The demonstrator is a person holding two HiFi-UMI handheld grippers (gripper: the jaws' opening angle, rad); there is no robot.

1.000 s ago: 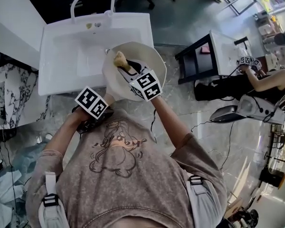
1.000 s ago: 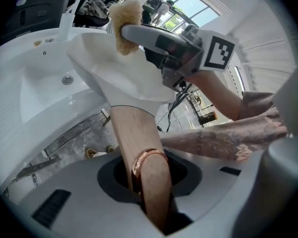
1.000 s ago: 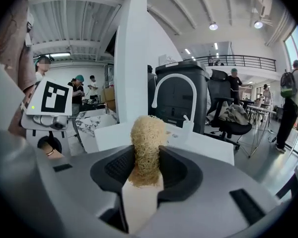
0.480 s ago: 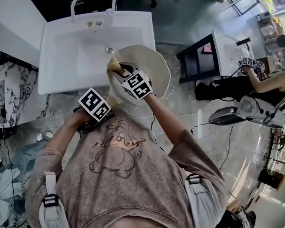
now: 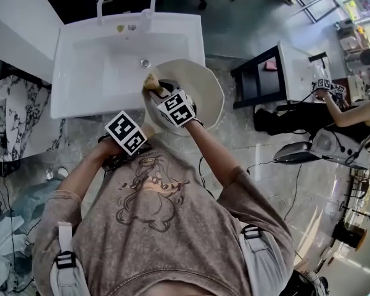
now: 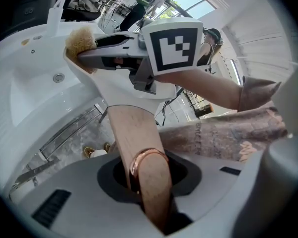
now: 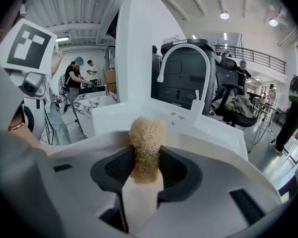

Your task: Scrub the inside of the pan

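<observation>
**Scrubber working at the pan's left rim, over the sink**

Head view: the person is holding the pan [image 5: 203, 82] tilted above the front right corner of the sink [image 5: 92, 73]. The left tool [image 5: 139, 131] is reaching in from below towards the handle. The right tool [image 5: 159, 92] is lying across the pan's inside, carrying the scrubber [image 5: 151, 80] to the left rim.

Left gripper view: the left tool [image 6: 145, 185] is clamping tight on the wooden handle [image 6: 134, 133], just behind its copper ring [image 6: 148, 157], and nothing else is sitting between its jaws. Beyond, the scrubber [image 6: 80, 41] is touching the inside wall right at the rim.

Right gripper view: the right tool [image 7: 146, 177] is gripping the scrubber's pale stem, so only the fibrous head [image 7: 146, 140] is sticking out. The sink's faucet [image 7: 184, 58] is standing well behind.

To do this step well, the left tool should be bracing the handle against twisting. Meanwhile the right tool should be pressing the head flat and sweeping in overlapping arcs from rim down to base. With the scrubber this close to the edge, it is likely at risk of slipping out over the rim.
</observation>
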